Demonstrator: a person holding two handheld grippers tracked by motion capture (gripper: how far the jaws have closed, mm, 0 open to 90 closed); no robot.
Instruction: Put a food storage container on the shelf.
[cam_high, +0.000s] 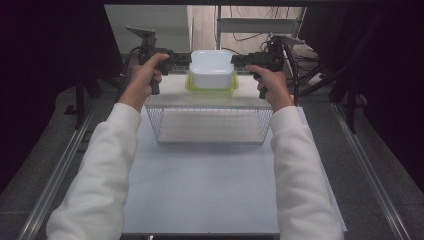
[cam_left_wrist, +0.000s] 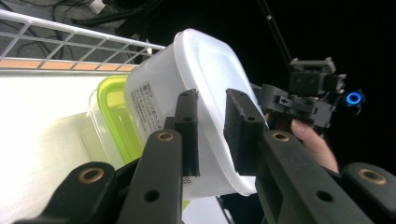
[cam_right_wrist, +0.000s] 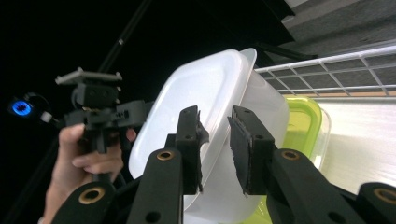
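Note:
A white plastic container (cam_high: 211, 67) sits upside down, tilted, on a clear container with a lime-green lid (cam_high: 189, 86) at the far end of the table. My left gripper (cam_high: 182, 59) reaches in from the left and my right gripper (cam_high: 239, 60) from the right, each at the white container's rim. In the left gripper view the jaws (cam_left_wrist: 211, 105) straddle the white container's (cam_left_wrist: 205, 60) rim, which fills the gap between the pads, above the green lid (cam_left_wrist: 114, 112). In the right gripper view the jaws (cam_right_wrist: 214, 122) likewise clamp the white rim (cam_right_wrist: 205, 88), the green-lidded container (cam_right_wrist: 303, 121) behind.
A wire basket (cam_high: 155, 120) stands on the white table in front of the containers, between my forearms. Wire mesh (cam_left_wrist: 70, 42) rises behind the containers. Cables and dark frame legs lie beyond the table's far edge.

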